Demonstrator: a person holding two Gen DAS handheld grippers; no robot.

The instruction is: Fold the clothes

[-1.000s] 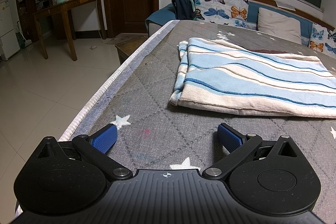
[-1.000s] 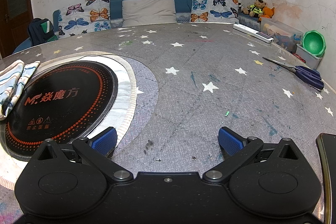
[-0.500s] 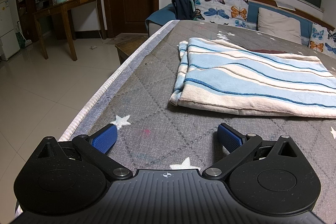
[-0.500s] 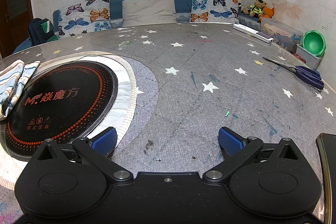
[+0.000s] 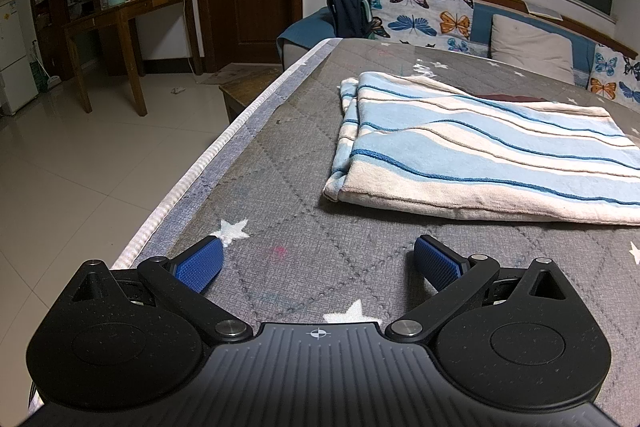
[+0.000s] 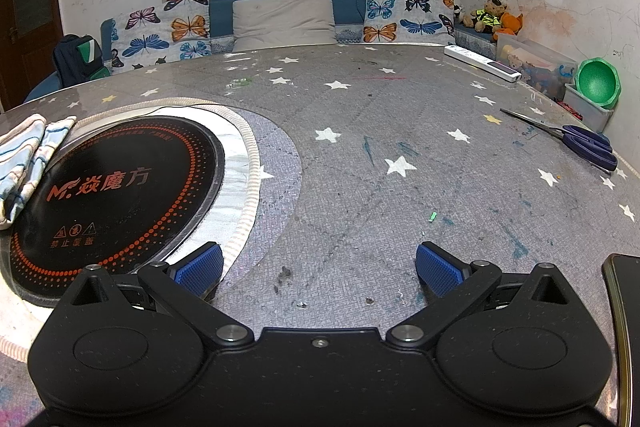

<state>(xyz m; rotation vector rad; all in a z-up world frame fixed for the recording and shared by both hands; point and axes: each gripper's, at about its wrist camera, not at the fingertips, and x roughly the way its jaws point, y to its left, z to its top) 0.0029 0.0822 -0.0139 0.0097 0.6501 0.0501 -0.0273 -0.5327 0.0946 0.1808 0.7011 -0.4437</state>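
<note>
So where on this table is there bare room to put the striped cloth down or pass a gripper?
Widest free patch: the starred cover between the round cooktop and the scissors. A narrower strip lies between the folded striped cloth and the table edge. The right wall side is crowded: scissors, power strip, green bowl.

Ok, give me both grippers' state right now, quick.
Left gripper: open, holding nothing, short of the striped towel.
Right gripper: open, holding nothing, over the bare table cover.
</note>
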